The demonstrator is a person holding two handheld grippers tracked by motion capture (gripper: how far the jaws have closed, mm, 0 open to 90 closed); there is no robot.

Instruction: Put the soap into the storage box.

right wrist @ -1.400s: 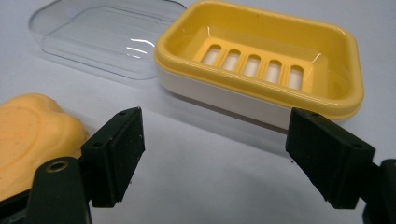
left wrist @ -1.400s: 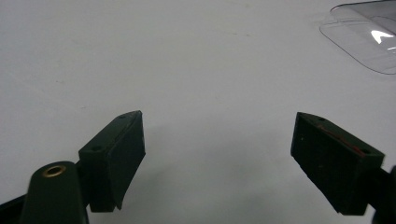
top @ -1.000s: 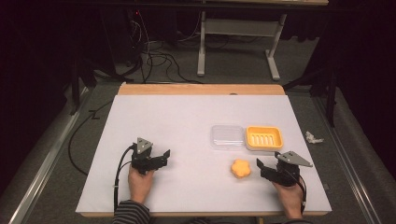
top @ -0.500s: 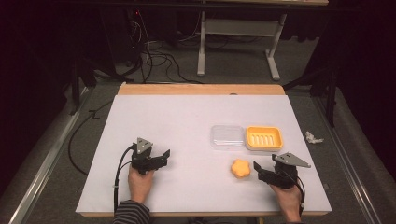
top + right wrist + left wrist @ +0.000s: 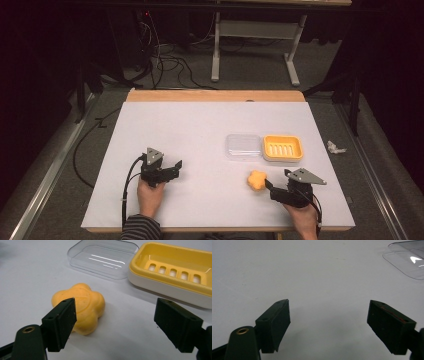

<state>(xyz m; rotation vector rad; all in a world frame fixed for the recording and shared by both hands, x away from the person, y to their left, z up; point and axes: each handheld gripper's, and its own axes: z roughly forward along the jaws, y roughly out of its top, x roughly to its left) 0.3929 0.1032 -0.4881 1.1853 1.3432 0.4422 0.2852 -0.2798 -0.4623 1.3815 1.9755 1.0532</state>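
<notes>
Orange flower-shaped soap [image 5: 82,308], glossy

Both tongs rest low over the table, left tongs [image 5: 172,166] agape, right tongs [image 5: 270,186] just opened wide.

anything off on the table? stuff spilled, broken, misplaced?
Nothing spilled or broken. The orange flower-shaped soap lies loose on the table, outside the yellow soap dish. The clear lid lies off beside the dish. A crumpled white scrap lies on the floor.

A white table [image 5: 200,130] stands on grey floor [image 5: 250,75] strewn with cables [image 5: 165,62], dark surroundings.
</notes>
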